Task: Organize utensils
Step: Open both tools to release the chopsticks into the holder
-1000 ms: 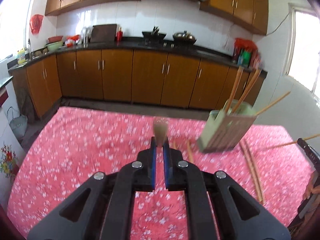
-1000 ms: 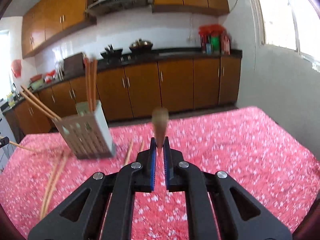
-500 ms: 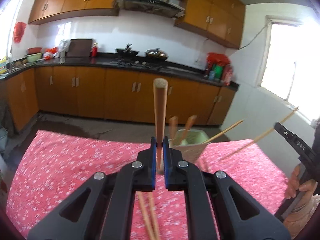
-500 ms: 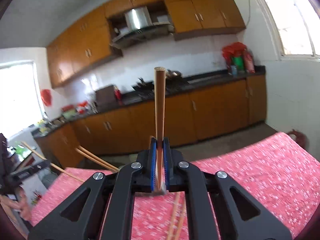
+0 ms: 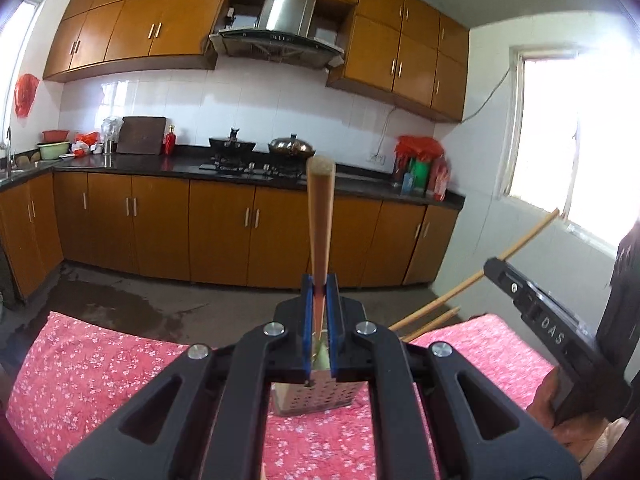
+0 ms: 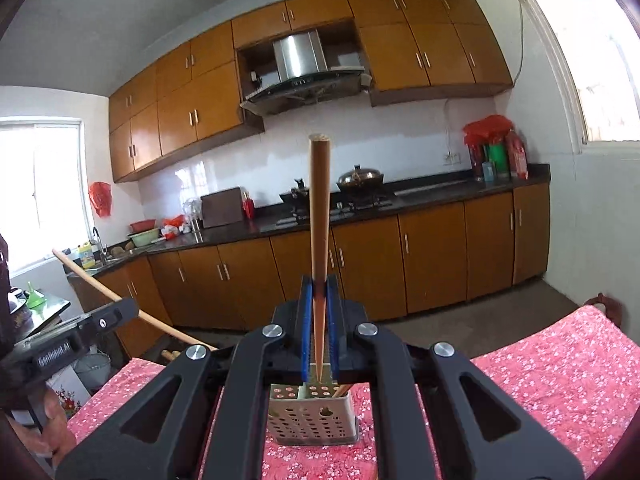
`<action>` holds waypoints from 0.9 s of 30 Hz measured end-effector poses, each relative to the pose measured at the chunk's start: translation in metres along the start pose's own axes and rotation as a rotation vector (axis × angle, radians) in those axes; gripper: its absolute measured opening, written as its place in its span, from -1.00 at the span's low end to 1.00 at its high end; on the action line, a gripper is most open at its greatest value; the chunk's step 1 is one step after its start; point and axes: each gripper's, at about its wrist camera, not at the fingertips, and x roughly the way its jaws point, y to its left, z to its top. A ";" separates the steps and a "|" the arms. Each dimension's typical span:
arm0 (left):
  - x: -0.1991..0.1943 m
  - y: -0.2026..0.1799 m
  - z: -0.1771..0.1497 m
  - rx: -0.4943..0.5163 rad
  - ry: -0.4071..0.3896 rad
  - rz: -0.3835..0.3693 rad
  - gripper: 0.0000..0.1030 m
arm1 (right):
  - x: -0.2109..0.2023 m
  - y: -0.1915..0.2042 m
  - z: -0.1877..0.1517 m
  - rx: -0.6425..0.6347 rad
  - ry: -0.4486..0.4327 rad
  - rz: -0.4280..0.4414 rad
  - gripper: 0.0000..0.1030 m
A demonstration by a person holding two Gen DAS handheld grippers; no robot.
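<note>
Two chopsticks: one wooden stick in each hand-held gripper, both lifted above the holder.
Left hand-held gripper (image 5: 319,312): its blue pads are pressed together on a chopstick (image 5: 320,216), near the thin end; the thick end points up.
Right hand-held gripper (image 6: 319,320): it pinches the other chopstick (image 6: 319,216) the same way.
How they handle: I think the sticks are light, hard and smooth, so they could slip or swing. Holding nearer the middle would keep them steadier.
Holder (image 6: 312,416): a pale plastic box with little holes stands on the desk (image 6: 560,364) with the red flowery cloth, right below both hand-held grippers.
In the way: more chopsticks (image 5: 436,316) already lean out of the holder, so a new stick could bump them.
Around: brown kitchen cupboards (image 5: 220,232), a stove with pots, a bright window.
</note>
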 end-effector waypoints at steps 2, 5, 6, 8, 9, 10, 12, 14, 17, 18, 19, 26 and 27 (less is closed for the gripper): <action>0.014 0.001 -0.006 -0.003 0.030 0.004 -0.85 | 0.012 -0.001 -0.006 0.009 0.028 -0.003 -0.85; 0.032 0.004 -0.014 -0.010 0.059 0.012 -0.85 | 0.028 -0.003 -0.015 0.017 0.072 -0.008 -0.85; 0.036 0.006 -0.017 -0.010 0.064 0.015 -0.85 | 0.033 -0.003 -0.018 0.016 0.087 -0.008 -0.85; 0.043 0.006 -0.021 -0.011 0.077 0.019 -0.85 | 0.037 -0.002 -0.023 0.009 0.102 -0.008 -0.85; 0.045 0.007 -0.022 -0.012 0.080 0.019 -0.85 | 0.038 -0.001 -0.024 0.007 0.107 -0.006 -0.85; 0.047 0.007 -0.023 -0.014 0.084 0.018 -0.84 | 0.039 -0.001 -0.026 0.009 0.114 -0.002 -0.85; 0.047 0.008 -0.024 -0.017 0.084 0.019 -0.84 | 0.040 -0.002 -0.027 0.021 0.119 0.000 -0.84; 0.042 0.008 -0.025 -0.019 0.077 0.017 -0.82 | 0.039 -0.004 -0.027 0.029 0.123 -0.003 -0.81; 0.034 0.011 -0.023 -0.025 0.060 0.018 -0.69 | 0.035 -0.006 -0.024 0.032 0.113 -0.004 -0.77; 0.030 0.012 -0.022 -0.029 0.051 0.020 -0.66 | 0.034 -0.006 -0.023 0.029 0.108 -0.006 -0.74; 0.026 0.014 -0.021 -0.032 0.045 0.022 -0.63 | 0.028 -0.006 -0.020 0.027 0.096 -0.010 -0.67; -0.017 0.035 -0.020 -0.068 -0.001 0.079 -0.47 | -0.006 -0.022 -0.016 0.023 0.070 -0.093 -0.64; -0.024 0.043 -0.025 -0.070 0.003 0.108 -0.46 | -0.010 -0.030 -0.022 0.027 0.089 -0.116 -0.64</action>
